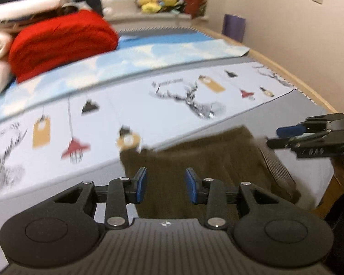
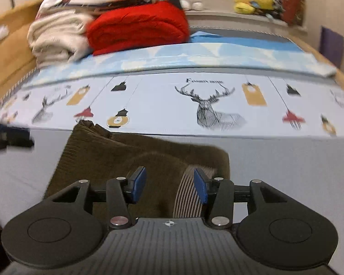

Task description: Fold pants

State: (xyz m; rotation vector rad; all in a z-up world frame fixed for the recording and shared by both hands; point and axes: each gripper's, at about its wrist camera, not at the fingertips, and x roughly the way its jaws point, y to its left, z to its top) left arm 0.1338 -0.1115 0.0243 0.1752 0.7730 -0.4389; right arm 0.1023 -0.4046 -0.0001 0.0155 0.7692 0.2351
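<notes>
Right wrist: "Fashion" above deer print (image 2: 214, 107)

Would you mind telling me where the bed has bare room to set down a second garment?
Bare grey sheet lies right of the folded brown corduroy pants, below the deer-print cloth. The far left corner is crowded: folded red blanket, cream towels.

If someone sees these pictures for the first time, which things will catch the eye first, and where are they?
The bright red blanket stands out first, in the pile at the far left of the bed. Next come the deer drawing on the pale sheet across the middle, and the brown pants lying folded near the front edge. Both the left gripper and the right gripper hang open above the pants.
</notes>
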